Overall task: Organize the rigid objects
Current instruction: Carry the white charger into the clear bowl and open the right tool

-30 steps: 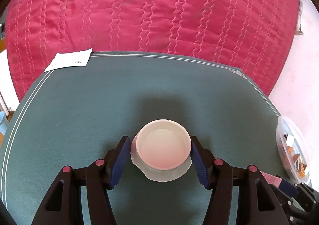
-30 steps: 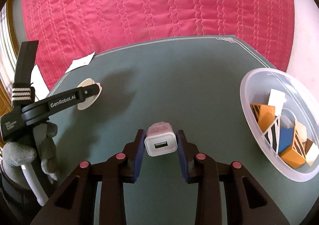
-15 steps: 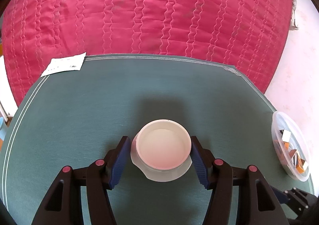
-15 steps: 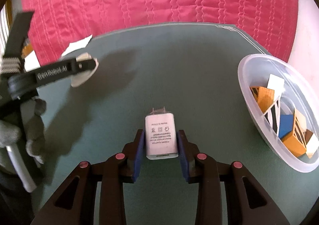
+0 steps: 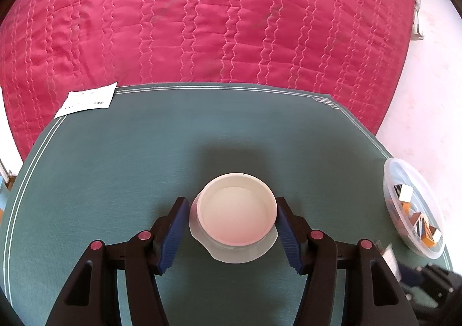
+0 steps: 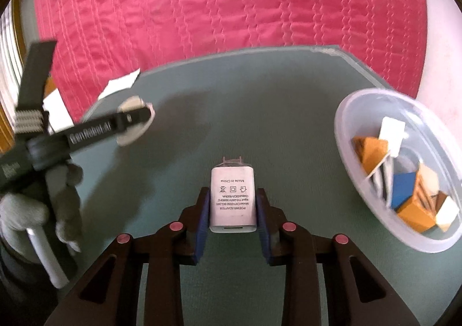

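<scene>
My left gripper is shut on a round white container, which has a clear flange under it. It hangs above the green cloth and casts a shadow there. In the right wrist view that same left gripper hangs at the left with the round container in its tips. The jaws of my right gripper are closing tight on a white power adapter. Both pads press its sides, its label side is up and its prongs point away. A clear plastic bowl of coloured blocks stands to the right.
The green cloth lies on a red quilted bedspread. A white paper slip rests at the cloth's far left corner. The bowl sits at the cloth's right edge. A gloved hand grips the left tool.
The adapter has tipped in my right grip: its USB end faced the camera, now its label side does. In the right wrist view the left gripper rose with the container.
</scene>
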Demonstrator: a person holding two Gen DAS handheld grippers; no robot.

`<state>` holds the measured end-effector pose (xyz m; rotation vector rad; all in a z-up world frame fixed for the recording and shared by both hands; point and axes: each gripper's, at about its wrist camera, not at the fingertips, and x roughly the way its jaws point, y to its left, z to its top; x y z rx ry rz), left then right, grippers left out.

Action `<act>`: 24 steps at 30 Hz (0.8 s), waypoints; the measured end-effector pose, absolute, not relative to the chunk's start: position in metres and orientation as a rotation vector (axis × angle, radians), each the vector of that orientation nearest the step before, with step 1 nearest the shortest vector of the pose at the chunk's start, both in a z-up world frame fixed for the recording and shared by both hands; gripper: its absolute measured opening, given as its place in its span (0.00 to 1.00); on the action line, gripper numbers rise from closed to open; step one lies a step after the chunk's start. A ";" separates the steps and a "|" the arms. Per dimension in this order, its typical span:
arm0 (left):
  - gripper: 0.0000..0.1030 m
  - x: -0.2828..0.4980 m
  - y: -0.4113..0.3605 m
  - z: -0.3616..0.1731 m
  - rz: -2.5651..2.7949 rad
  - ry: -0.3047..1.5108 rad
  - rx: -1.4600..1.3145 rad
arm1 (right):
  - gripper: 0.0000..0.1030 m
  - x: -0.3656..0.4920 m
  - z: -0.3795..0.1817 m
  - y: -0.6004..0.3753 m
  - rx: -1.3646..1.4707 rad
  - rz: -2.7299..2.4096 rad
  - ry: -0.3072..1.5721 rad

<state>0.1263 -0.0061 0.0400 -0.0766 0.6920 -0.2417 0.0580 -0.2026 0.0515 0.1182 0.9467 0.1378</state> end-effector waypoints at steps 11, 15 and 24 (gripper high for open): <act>0.61 0.111 -0.032 0.046 -0.291 0.673 -0.023 | 0.30 0.046 0.088 -0.265 0.210 0.004 0.850; 0.61 0.106 -0.042 0.048 -0.310 0.666 -0.005 | 0.30 0.042 0.095 -0.291 0.231 -0.057 0.829; 0.61 0.093 -0.061 0.050 -0.349 0.659 0.033 | 0.30 0.040 0.104 -0.350 0.278 -0.175 0.791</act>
